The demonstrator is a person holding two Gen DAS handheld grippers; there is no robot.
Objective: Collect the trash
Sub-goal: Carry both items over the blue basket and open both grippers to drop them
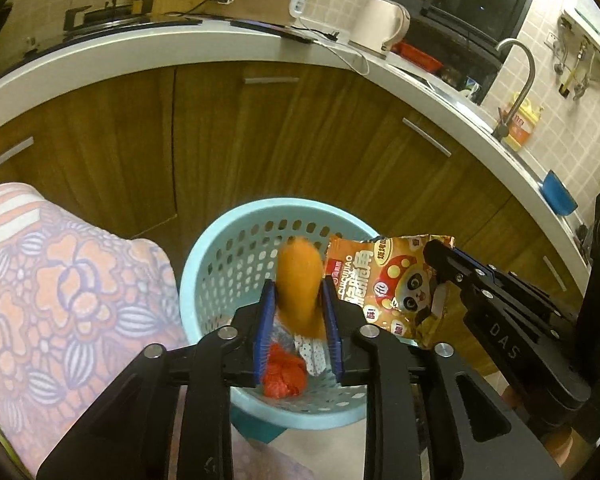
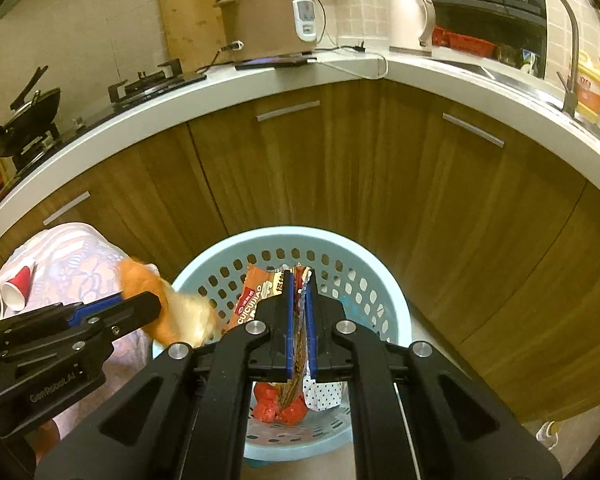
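A light blue perforated basket (image 1: pixel 204 264) stands on the floor below both grippers; it also shows in the right wrist view (image 2: pixel 380 276). Inside lie a crumpled red piece (image 1: pixel 282 372) and a dotted white wrapper (image 1: pixel 312 354). My left gripper (image 1: pixel 298 292) is over the basket with its jaws apart around a blurred orange peel (image 1: pixel 300 284); I cannot tell whether they touch it. My right gripper (image 2: pixel 299 280) is shut on an orange snack bag (image 1: pixel 392 280), held over the basket's right rim; the bag (image 2: pixel 252 300) shows edge-on between the fingers.
A stool with a floral cloth (image 1: pixel 60 288) stands left of the basket, with red paper cups (image 2: pixel 18 288) on it. Brown cabinets (image 2: pixel 340 168) and a white counter (image 2: pixel 440 76) curve behind, carrying a rice cooker (image 2: pixel 268 20), kettle (image 2: pixel 412 20), stove and sink faucet (image 2: pixel 560 40).
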